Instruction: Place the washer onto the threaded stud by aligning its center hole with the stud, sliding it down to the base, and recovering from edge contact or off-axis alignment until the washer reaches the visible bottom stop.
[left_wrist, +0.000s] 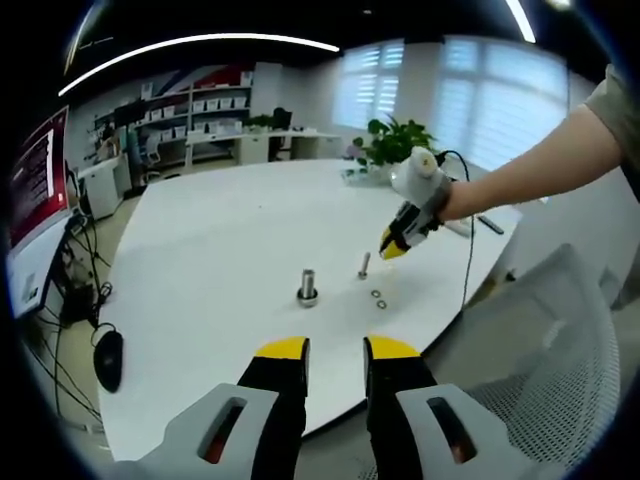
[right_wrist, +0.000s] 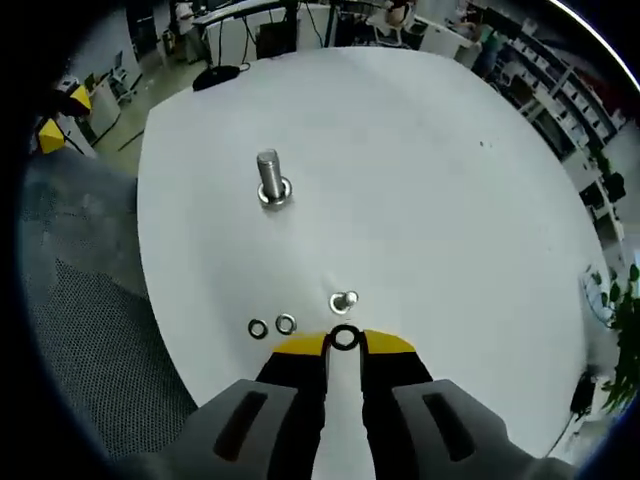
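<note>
Two grippers are at work over one large white round table, the broadest thing before my jaws. My left gripper hangs back at the near table edge, its yellow-tipped jaws apart with nothing between them; I judge it parked to keep clear. My right gripper carries the job: its jaws are closed on a dark washer, pinched by the rim at the very tips so the center hole stays free. In the left gripper view this right gripper hovers above and just beyond the small stud.

Well ahead of my right jaws stands a larger threaded stud, upright on a wide base with a ring at its foot. Just ahead of the tips stands the small stud, upright and seen nearly end-on. The held washer sits just short of it, not yet over the tip; whether they touch I cannot tell. Alignment is not yet made.

Beside my right jaws, to the left, lie two spare washers, flat on the table, near each other.
</note>
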